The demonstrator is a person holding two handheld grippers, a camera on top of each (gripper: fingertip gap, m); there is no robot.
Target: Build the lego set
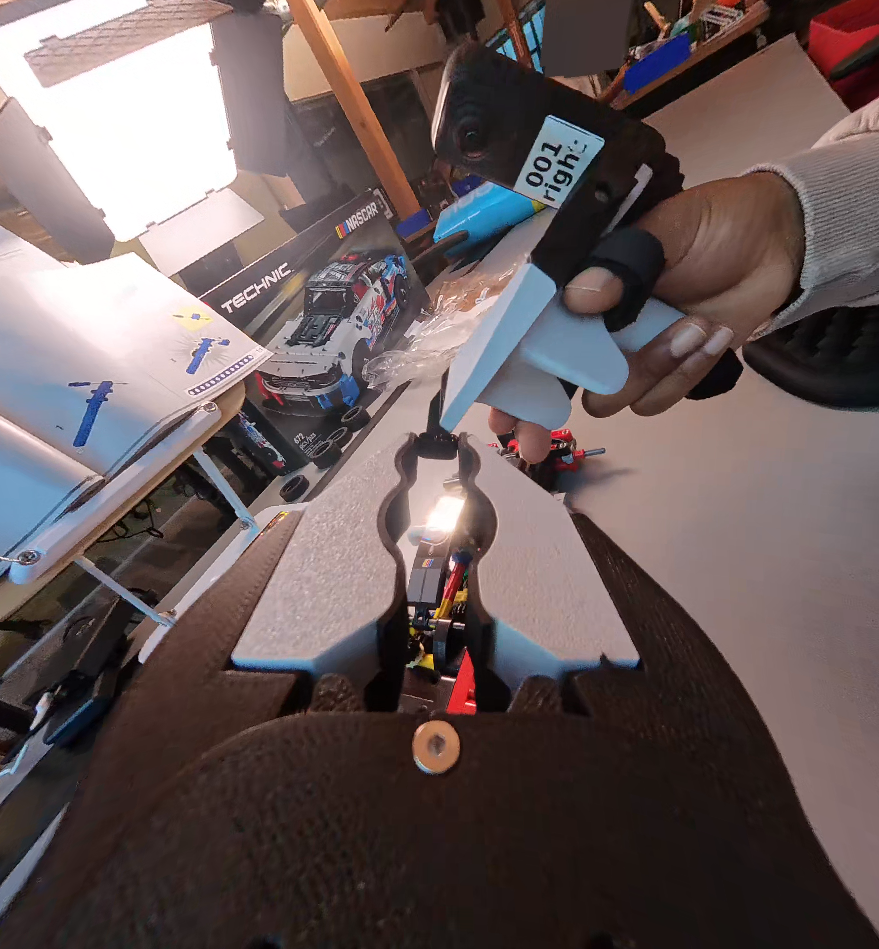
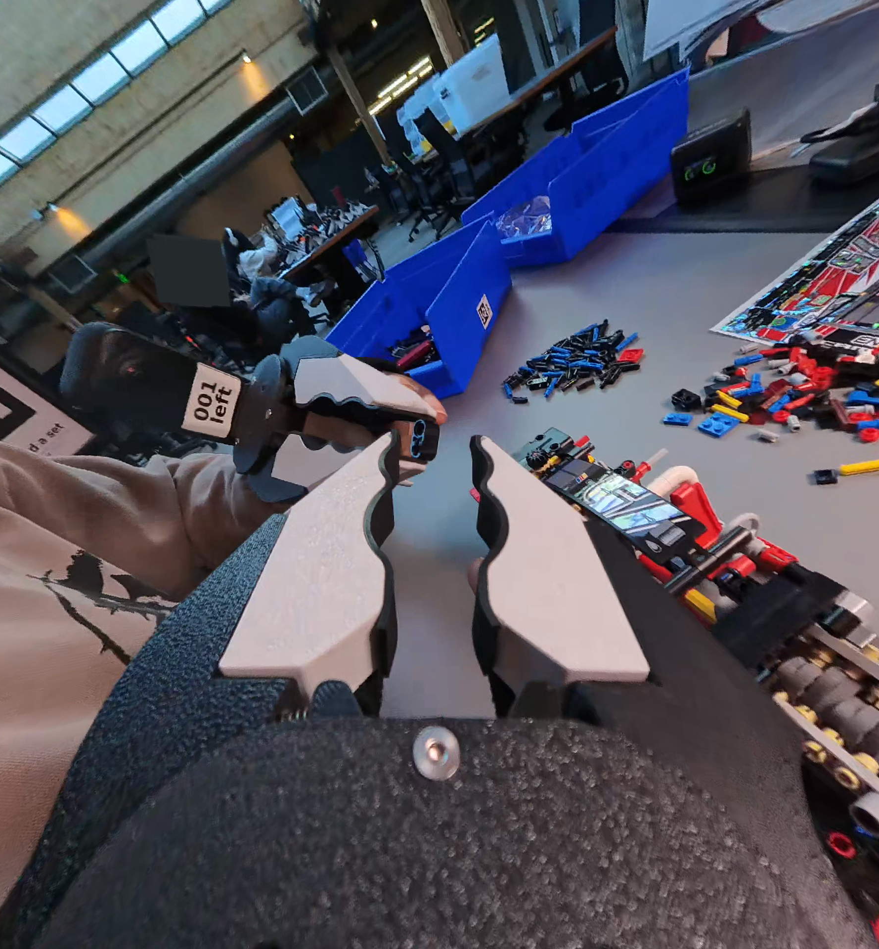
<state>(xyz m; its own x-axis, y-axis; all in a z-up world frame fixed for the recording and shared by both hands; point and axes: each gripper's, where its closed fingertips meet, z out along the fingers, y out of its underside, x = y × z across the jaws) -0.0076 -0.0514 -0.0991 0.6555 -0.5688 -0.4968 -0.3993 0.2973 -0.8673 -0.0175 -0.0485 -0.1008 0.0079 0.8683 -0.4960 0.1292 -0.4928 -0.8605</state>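
- My left gripper (image 1: 437, 445) is pinched on a small black piece (image 1: 435, 444), held right at its fingertips. The right wrist view shows that piece (image 2: 423, 438) end-on with two round holes.
- My right gripper (image 2: 431, 447) has its jaws spread with nothing between them. The black piece sits just off its left fingertip, and I can't tell if they touch.
- Handling, my guess: the piece is tiny, light, hard plastic, and slick. Only the tips have it, so a twist could pop it out. I'd take it across its flat sides and leave the holes free for pins.
- The half-built car (image 2: 684, 544) lies on the table just right of my right gripper, running back toward its body. It is long and full of thin rods and pins. It's stiff overall, I'd guess, but small bits could snap off, so I'd hold the black frame, not the stickered panel.
- In the left wrist view, part of the build (image 1: 442, 606) shows through the gap under my left fingers.
- Ahead of the right gripper is a heap of blue and black pins (image 2: 576, 359), with a mixed heap of parts (image 2: 807, 390) to the right of them.
- A loose yellow rod (image 2: 869, 466) lies to the right of the car.
- Blue bins (image 2: 478, 287) stand farther ahead, well apart from the car.
- Left of my left gripper are the instruction booklet (image 1: 98, 359) on a stand and the set's box (image 1: 334, 328) just beyond. A bright lamp (image 1: 119, 118) glares there.
- Obstacles: the grippers are crowding each other at the tips, and the car is close on the right.
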